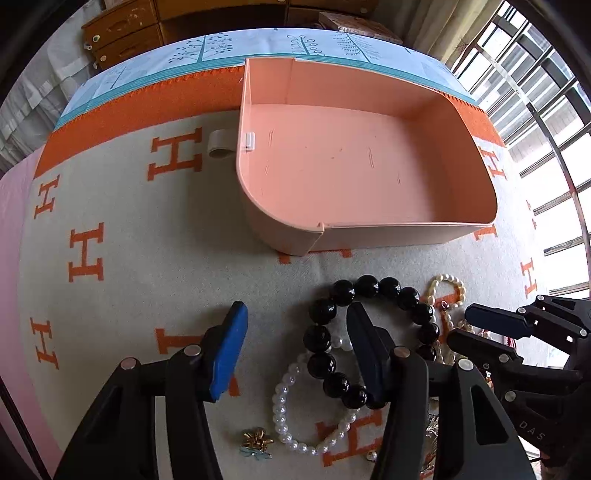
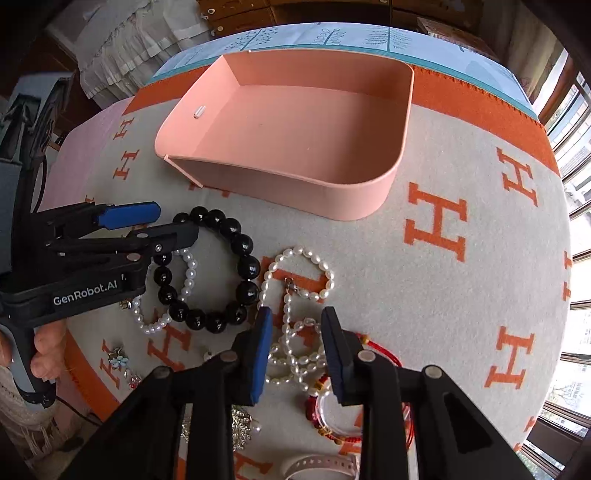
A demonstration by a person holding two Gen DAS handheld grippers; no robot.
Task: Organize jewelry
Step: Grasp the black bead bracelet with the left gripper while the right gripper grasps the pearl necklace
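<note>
An empty pink box (image 1: 369, 170) (image 2: 295, 125) stands open on the table. In front of it lie a black bead bracelet (image 1: 332, 332) (image 2: 243, 266), a white pearl bracelet (image 1: 284, 417) (image 2: 190, 273), a cream pearl necklace (image 1: 448, 286) (image 2: 295, 325), a red cord bracelet (image 2: 384, 350) and small charms (image 1: 255, 443) (image 2: 118, 358). My left gripper (image 1: 295, 317) (image 2: 170, 221) is open, its right finger inside the black bracelet's ring. My right gripper (image 2: 297, 321) (image 1: 461, 325) is open, straddling the cream pearl necklace.
The table has a grey cloth with orange H letters (image 2: 436, 229) and an orange border (image 1: 147, 103). A tape roll (image 1: 219, 144) sits left of the box. A pale watch strap (image 2: 317, 465) lies at the near edge. Wooden drawers (image 1: 122, 29) stand behind; windows at right.
</note>
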